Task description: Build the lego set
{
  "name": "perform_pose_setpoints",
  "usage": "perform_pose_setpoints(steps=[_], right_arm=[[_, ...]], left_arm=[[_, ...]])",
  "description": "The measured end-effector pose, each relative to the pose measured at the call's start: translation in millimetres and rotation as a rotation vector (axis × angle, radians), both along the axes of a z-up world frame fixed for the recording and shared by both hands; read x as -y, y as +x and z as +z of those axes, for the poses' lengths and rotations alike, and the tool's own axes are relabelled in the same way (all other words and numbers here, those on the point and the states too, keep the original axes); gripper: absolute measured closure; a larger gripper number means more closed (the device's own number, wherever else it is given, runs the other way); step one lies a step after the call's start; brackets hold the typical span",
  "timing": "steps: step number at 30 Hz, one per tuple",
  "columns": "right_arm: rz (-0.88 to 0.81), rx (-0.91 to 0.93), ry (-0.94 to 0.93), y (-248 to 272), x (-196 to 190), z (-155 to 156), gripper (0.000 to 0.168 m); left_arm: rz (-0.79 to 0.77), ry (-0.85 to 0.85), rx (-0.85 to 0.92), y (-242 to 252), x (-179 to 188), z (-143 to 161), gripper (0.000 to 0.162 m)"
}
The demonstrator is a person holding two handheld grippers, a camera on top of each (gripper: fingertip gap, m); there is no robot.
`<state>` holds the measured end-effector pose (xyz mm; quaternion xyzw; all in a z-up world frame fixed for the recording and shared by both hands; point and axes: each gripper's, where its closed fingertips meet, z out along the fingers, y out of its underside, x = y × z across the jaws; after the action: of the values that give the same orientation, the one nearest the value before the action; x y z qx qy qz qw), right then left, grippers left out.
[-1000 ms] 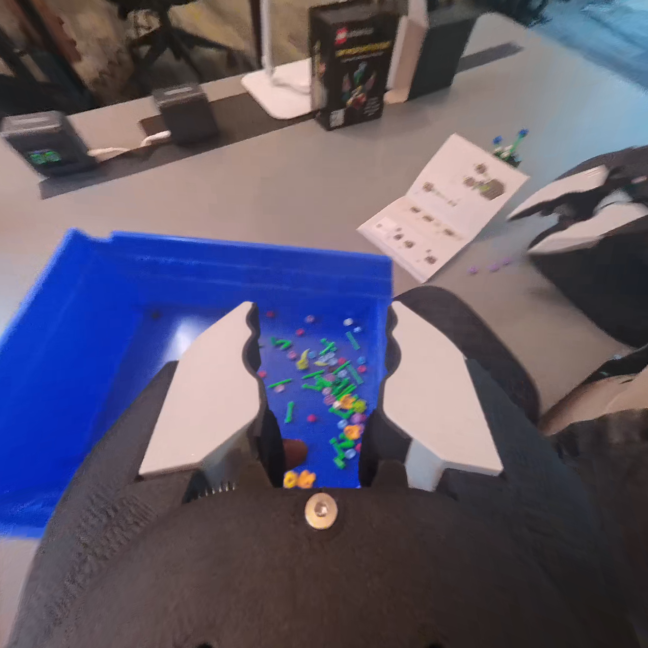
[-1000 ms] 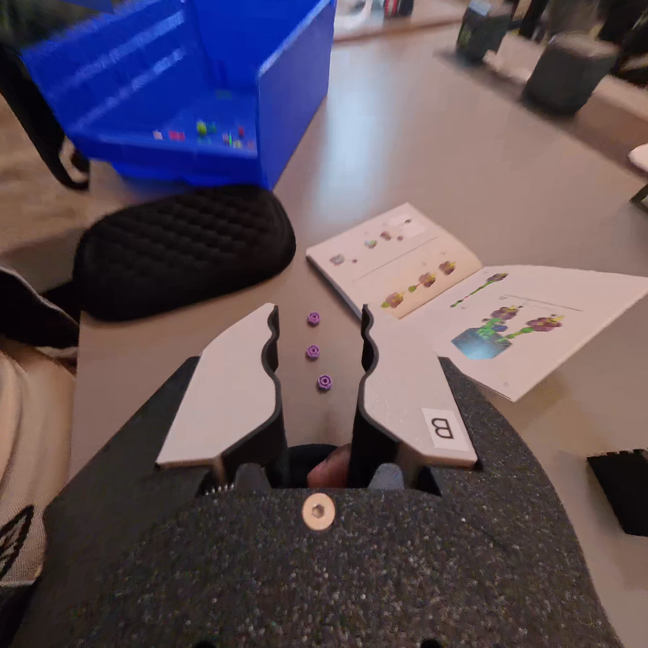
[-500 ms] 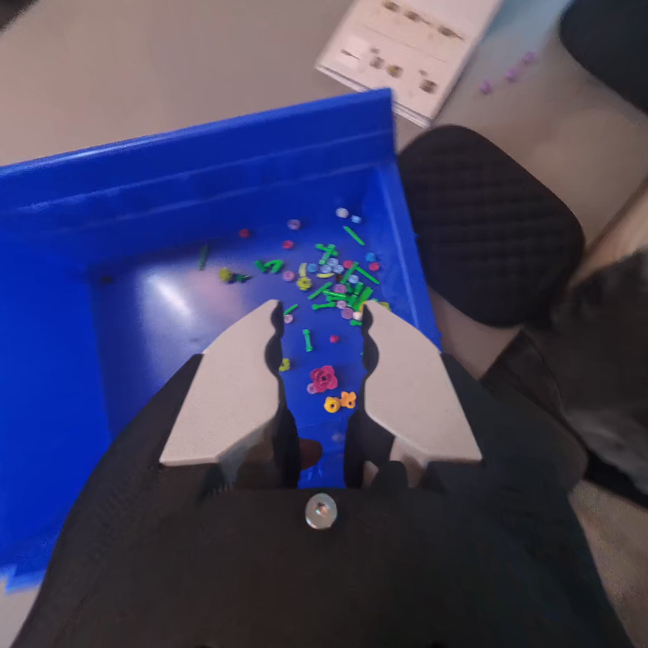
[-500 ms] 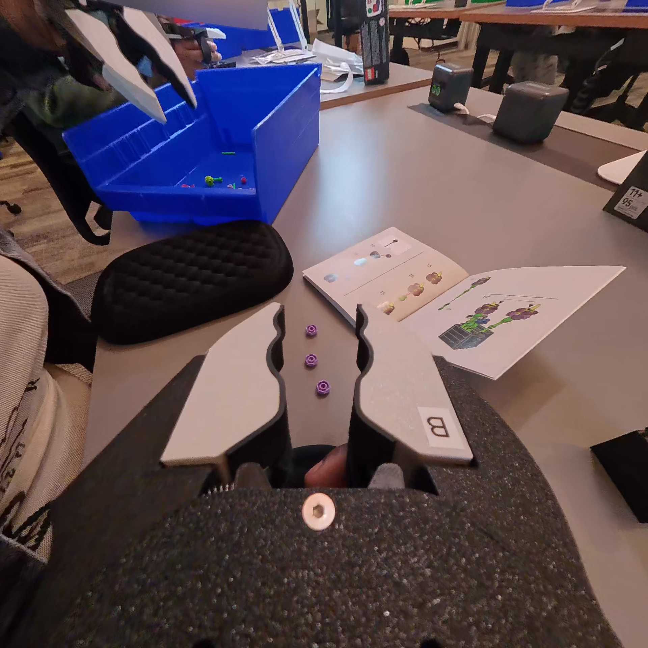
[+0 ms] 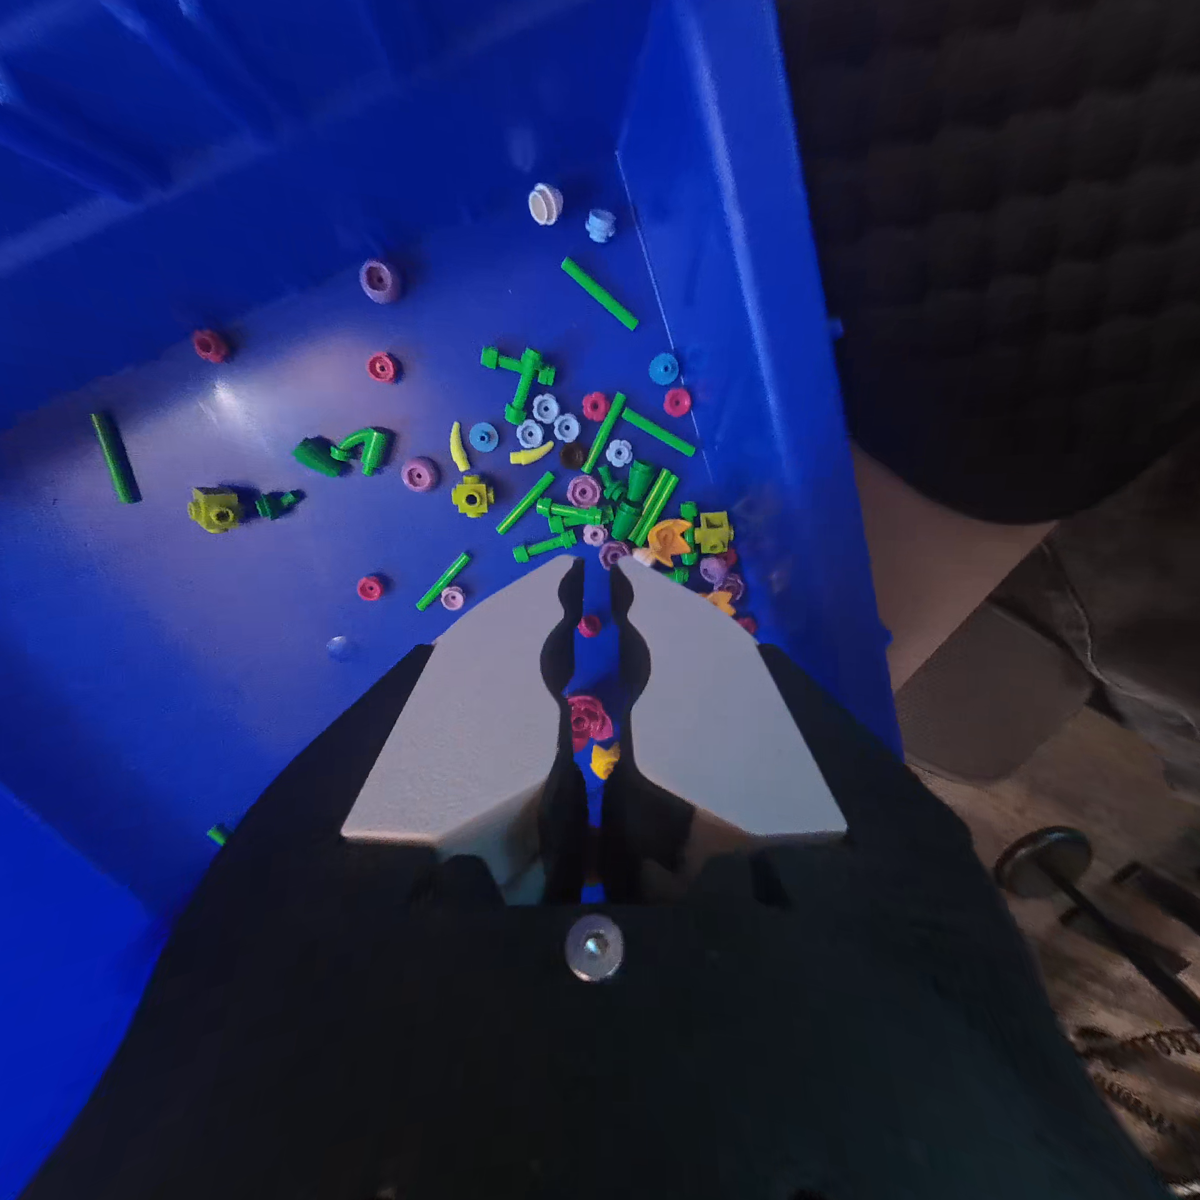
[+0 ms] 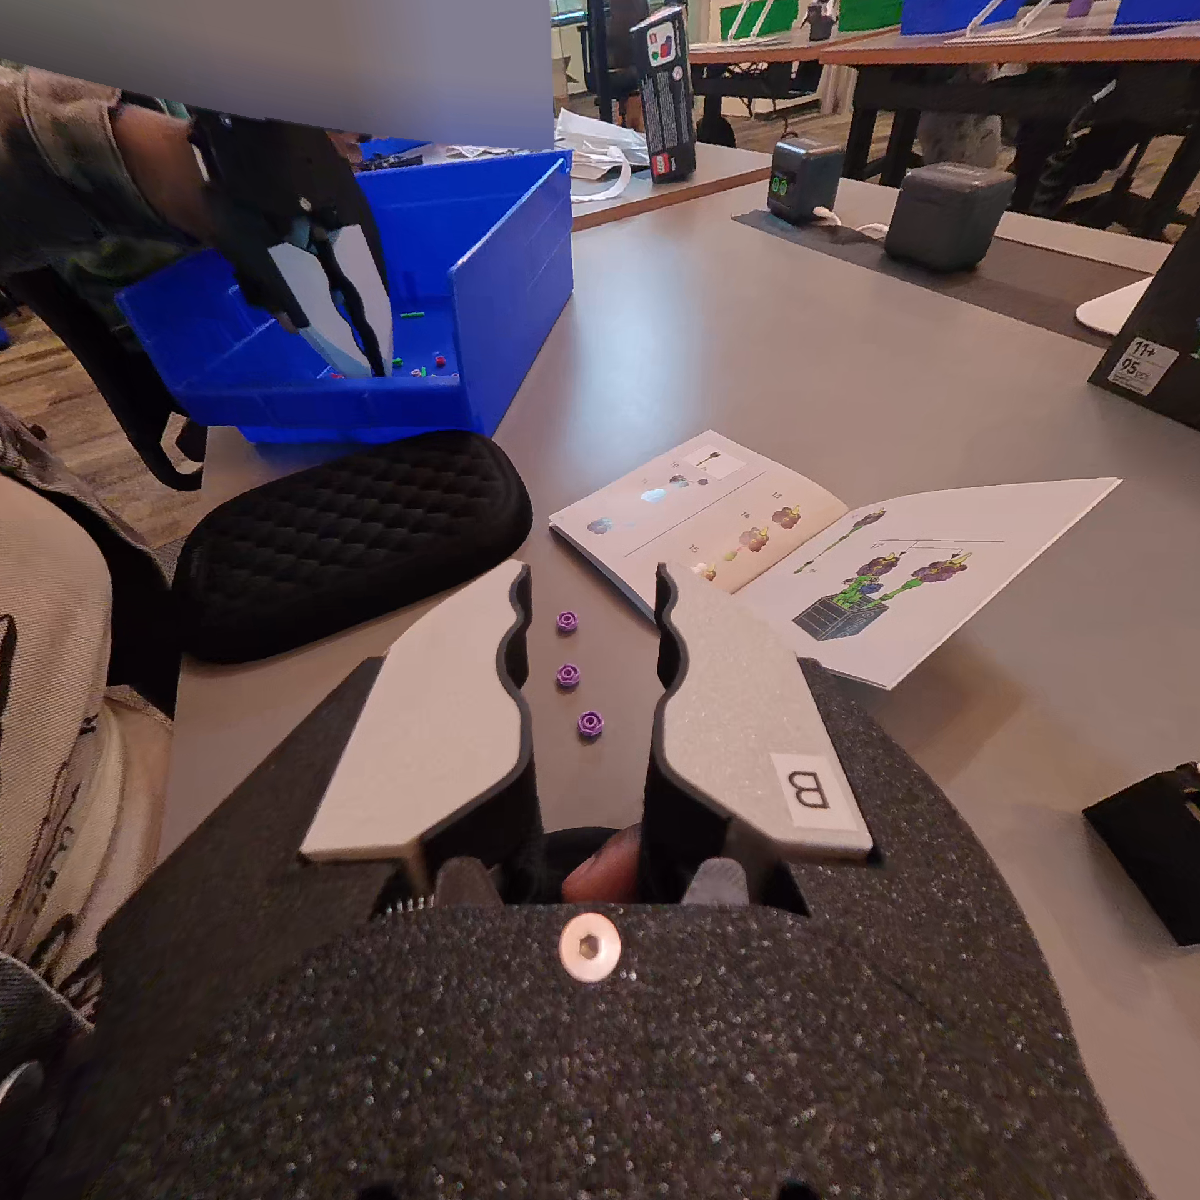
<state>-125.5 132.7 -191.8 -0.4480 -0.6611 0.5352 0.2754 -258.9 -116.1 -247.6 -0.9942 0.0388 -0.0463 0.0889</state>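
A blue bin (image 5: 714,195) holds several loose lego pieces: green stems (image 5: 597,292), small round flowers, yellow bits, a dark pink rose (image 5: 587,717). My left gripper (image 5: 597,566) is down inside the bin over the pile near the right wall, its jaws a narrow gap apart and empty. A purple flower piece (image 5: 612,552) lies just past its tips. My right gripper (image 6: 592,571) is open and empty above the table, with three purple round pieces (image 6: 568,675) lying between its fingers. The left gripper (image 6: 363,350) and the bin (image 6: 513,260) also show in the right wrist view.
An open instruction booklet (image 6: 876,571) lies right of the purple pieces. A black quilted pad (image 6: 350,539) lies between bin and right gripper. Lego boxes (image 6: 669,97) and dark grey devices (image 6: 948,214) stand at the back. A black object (image 6: 1156,844) sits at the right edge. Spacing between my two grippers at the tips: around 30 cm.
My left gripper has tipped down and gone deep into the bin, and its jaws have narrowed. The right gripper has stayed over the three purple pieces.
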Motion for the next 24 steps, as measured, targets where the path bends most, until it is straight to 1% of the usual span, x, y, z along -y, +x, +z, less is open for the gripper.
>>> perform_pose_setpoints(steps=[4,5,7,13,23,24], right_arm=[[0.009,-0.012,-0.027,1,-1,3,0.132],[0.008,-0.019,-0.033,1,-2,4,0.132],[0.003,-0.030,-0.046,1,-3,7,0.133],[0.001,-0.047,-0.079,3,-5,11,0.133],[-0.005,-0.065,-0.095,5,-7,14,0.134],[-0.006,-0.063,-0.096,5,-8,14,0.134]], left_arm=[[0.004,-0.061,-0.019,2,5,-11,0.153],[0.005,-0.037,-0.005,5,1,-10,0.153],[0.021,-0.043,0.008,7,2,-10,0.152],[0.020,-0.096,-0.034,7,10,-11,0.141],[0.042,-0.101,-0.061,5,10,-15,0.148],[0.043,-0.099,-0.070,4,10,-15,0.151]])
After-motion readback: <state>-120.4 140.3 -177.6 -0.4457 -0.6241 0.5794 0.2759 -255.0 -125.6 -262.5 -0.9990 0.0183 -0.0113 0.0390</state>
